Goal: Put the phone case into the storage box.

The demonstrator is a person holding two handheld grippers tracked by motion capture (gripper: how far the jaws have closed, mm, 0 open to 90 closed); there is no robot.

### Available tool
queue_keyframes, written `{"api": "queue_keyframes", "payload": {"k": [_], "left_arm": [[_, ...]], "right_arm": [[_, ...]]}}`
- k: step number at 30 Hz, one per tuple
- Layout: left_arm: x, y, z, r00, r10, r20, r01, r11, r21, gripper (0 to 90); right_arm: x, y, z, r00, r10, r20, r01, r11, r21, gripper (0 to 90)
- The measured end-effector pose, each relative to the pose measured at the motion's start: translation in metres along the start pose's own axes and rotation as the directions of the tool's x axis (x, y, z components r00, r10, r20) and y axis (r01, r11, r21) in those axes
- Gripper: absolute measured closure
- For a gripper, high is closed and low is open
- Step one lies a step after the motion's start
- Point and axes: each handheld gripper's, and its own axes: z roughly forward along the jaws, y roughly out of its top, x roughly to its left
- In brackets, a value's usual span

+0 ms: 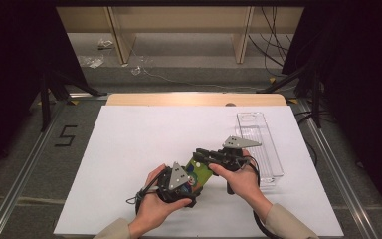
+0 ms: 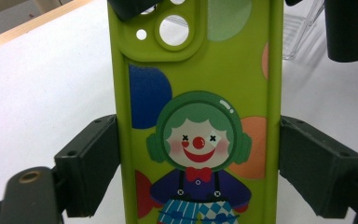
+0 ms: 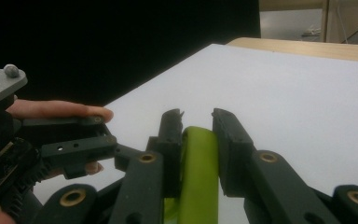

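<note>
A lime-green phone case [image 1: 199, 174] printed with a clown is held above the white mat between both grippers. In the left gripper view the case [image 2: 200, 93] stands lengthwise, camera cut-out at the top. The left gripper [image 2: 198, 154] is shut on it, one jaw pressed against each long side. In the high view the left gripper [image 1: 186, 181] sits at the case's near end and the right gripper [image 1: 200, 156] at its far end. The right gripper view shows the case's thin edge [image 3: 198, 163] clamped between the jaws of the right gripper [image 3: 198, 116].
A clear plastic tray [image 1: 261, 144] lies lengthwise on the right side of the white mat [image 1: 144, 144]; its corner [image 2: 303, 32] appears in the left gripper view. The wooden table edge [image 1: 194, 99] runs along the back. Cables trail from both grippers.
</note>
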Motion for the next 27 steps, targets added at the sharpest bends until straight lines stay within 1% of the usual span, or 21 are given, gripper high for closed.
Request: {"api": "queue_keyframes", "payload": {"k": [15, 16, 17, 18, 19, 20, 22, 23, 24, 25, 27], "left_arm": [[0.0, 0.0, 0.0, 0.9996, 0.026, -0.011, -0.027, 0.9996, -0.006, 15.9], [0.001, 0.0, -0.001, 0.9994, 0.017, -0.029, -0.018, 0.9996, -0.021, 34.8], [0.003, 0.0, -0.003, 0.9982, -0.001, -0.06, -0.002, 0.9983, -0.057, 34.8], [0.006, 0.003, -0.005, 0.9984, -0.008, -0.055, 0.004, 0.9979, -0.065, 38.5], [0.007, 0.004, -0.007, 0.9987, -0.002, -0.051, -0.002, 0.9971, -0.076, 34.6], [0.008, 0.005, -0.008, 0.9983, 0.001, -0.057, -0.006, 0.9965, -0.083, 32.4], [0.009, 0.006, -0.01, 0.9984, 0.0, -0.056, -0.005, 0.9953, -0.096, 29.2], [0.01, 0.006, -0.011, 0.9986, 0.001, -0.053, -0.006, 0.9952, -0.098, 27.5], [0.01, 0.006, -0.011, 0.9987, 0.001, -0.052, -0.006, 0.995, -0.099, 26.3], [0.01, 0.006, -0.011, 0.999, 0.001, -0.046, -0.005, 0.9945, -0.105, 25.5], [0.01, 0.006, -0.012, 0.9993, 0.004, -0.038, -0.007, 0.9943, -0.106, 23.3]], "right_arm": [[0.003, 0.003, -0.002, 0.9999, 0.001, -0.013, -0.001, 1.0, -0.008, 76.3], [0.004, 0.003, -0.002, 0.9999, -0.004, -0.016, 0.004, 1.0, -0.01, 77.3], [0.004, 0.003, -0.002, 0.9999, -0.004, -0.016, 0.004, 1.0, -0.01, 77.3], [0.004, 0.003, -0.003, 0.9999, -0.005, -0.014, 0.005, 1.0, -0.01, 77.4], [0.004, 0.004, -0.003, 0.9997, 0.007, -0.022, -0.007, 1.0, -0.015, 77.6], [0.005, 0.004, -0.004, 0.9996, 0.009, -0.027, -0.01, 1.0, -0.022, 77.6], [0.009, 0.007, -0.004, 0.9995, -0.021, -0.025, 0.021, 1.0, -0.022, 77.7], [0.01, 0.008, -0.005, 0.9993, -0.027, -0.027, 0.027, 0.999, -0.023, 77.8], [0.012, 0.01, -0.006, 0.9988, -0.043, -0.025, 0.042, 0.999, -0.022, 77.8], [0.013, 0.012, -0.007, 0.9982, -0.058, -0.017, 0.057, 0.998, -0.024, 77.8], [0.013, 0.015, -0.01, 0.9974, -0.072, -0.009, 0.071, 0.997, -0.031, 77.9]]}}
